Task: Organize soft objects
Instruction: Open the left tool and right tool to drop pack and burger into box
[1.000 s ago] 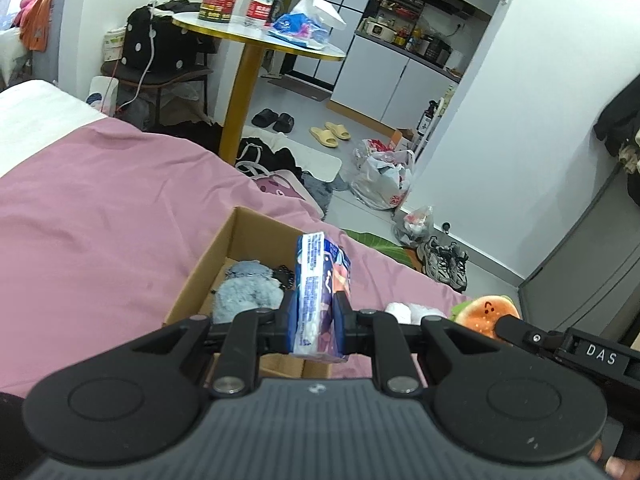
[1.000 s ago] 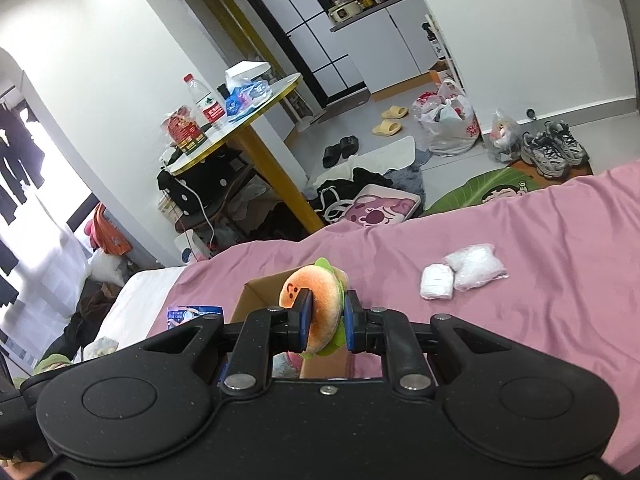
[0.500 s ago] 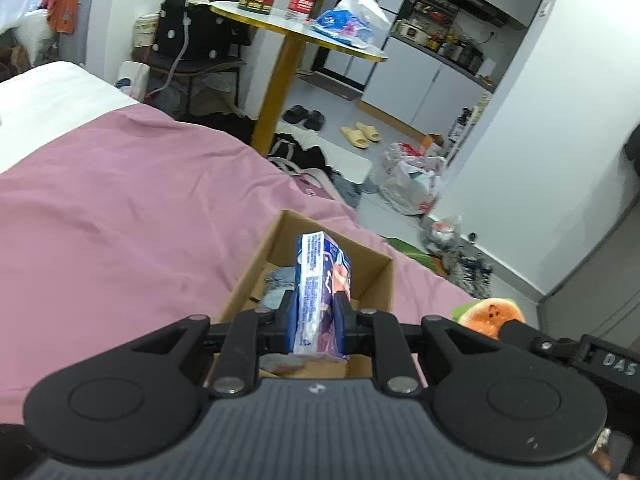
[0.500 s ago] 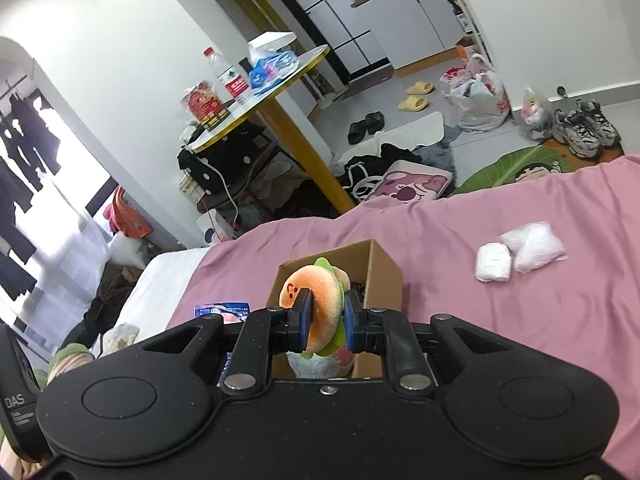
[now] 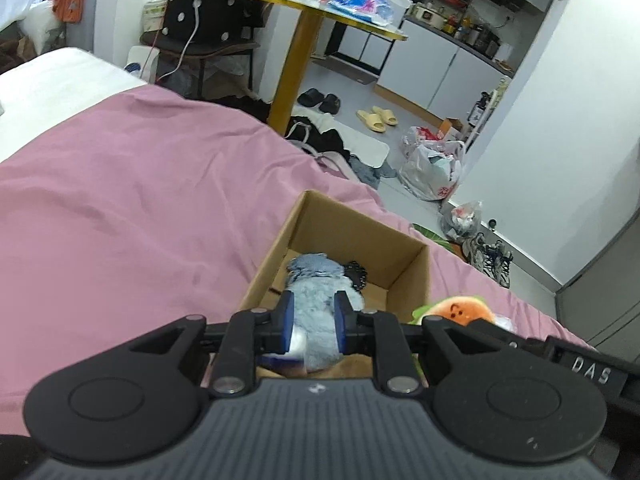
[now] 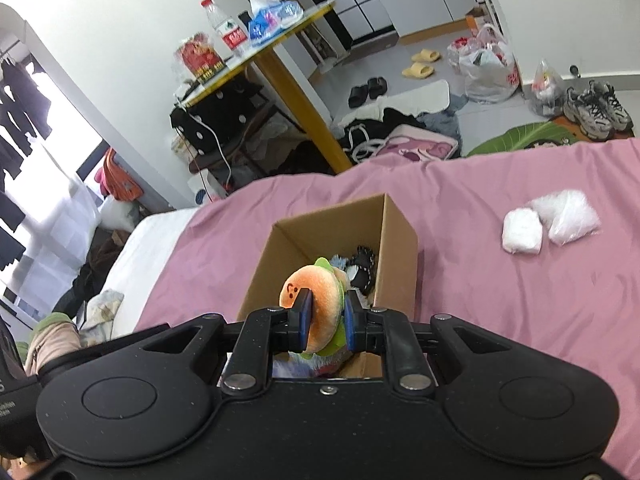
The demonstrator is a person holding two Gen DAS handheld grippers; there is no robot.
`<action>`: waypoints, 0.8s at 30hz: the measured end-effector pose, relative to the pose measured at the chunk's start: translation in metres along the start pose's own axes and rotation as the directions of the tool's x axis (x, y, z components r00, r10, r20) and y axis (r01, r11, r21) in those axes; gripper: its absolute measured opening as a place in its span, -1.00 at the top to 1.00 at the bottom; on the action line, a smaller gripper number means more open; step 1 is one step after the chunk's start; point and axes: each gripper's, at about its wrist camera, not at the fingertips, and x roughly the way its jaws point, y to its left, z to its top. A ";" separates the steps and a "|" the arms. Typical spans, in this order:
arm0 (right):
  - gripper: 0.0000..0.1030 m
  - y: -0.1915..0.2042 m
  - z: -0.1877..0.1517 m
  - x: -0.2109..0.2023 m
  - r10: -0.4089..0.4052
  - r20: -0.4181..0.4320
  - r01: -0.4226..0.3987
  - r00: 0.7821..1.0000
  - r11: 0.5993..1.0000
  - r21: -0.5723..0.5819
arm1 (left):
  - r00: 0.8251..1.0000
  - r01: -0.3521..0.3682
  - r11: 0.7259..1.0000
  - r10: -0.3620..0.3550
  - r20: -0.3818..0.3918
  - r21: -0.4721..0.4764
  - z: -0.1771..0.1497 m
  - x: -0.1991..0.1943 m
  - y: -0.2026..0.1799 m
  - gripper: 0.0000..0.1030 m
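An open cardboard box [image 5: 412, 276] sits on the pink bed sheet [image 5: 120, 200]. Inside lie a grey-blue plush [image 5: 316, 276] and a black item [image 5: 358, 276]. My left gripper [image 5: 314, 320] hangs low over the box's near end, its pads close together. The blue-and-white tissue pack [image 5: 280, 360] shows only as an edge low between the fingers, and the plush fills the view between the pads. My right gripper [image 6: 325, 320] is shut on an orange burger plush [image 6: 316, 304] just above the box [image 6: 396, 240]. The burger plush [image 5: 460, 310] also appears right of the box.
Two white soft packs [image 6: 522, 232] lie on the sheet to the right of the box. Beyond the bed edge stand a round yellow-legged table [image 5: 292, 80], a black spotted bag on a chair [image 5: 200, 12], plastic bags [image 5: 432, 168], slippers and shoes on the floor. A sleeve [image 6: 52, 340] shows at left.
Both grippers came closer to the box and lower over it. The tissue pack, upright between the left pads before, has dropped down mostly out of sight. The burger plush stays gripped.
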 end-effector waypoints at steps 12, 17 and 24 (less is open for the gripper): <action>0.66 0.015 -0.012 0.027 -0.047 -0.067 0.044 0.997 0.998 -0.044 | 0.998 -0.009 0.998 0.006 -0.059 -0.062 0.003 0.012 0.013 0.30; 0.48 0.025 -0.018 0.034 -0.108 -0.106 0.097 0.988 0.990 -0.100 | 0.997 -0.029 0.997 0.023 -0.076 -0.074 0.002 0.013 0.016 -0.20; 0.19 0.022 -0.011 0.014 -0.099 -0.068 0.093 0.993 0.992 -0.080 | 0.997 -0.039 0.997 0.035 -0.063 -0.063 0.003 0.010 0.016 -0.41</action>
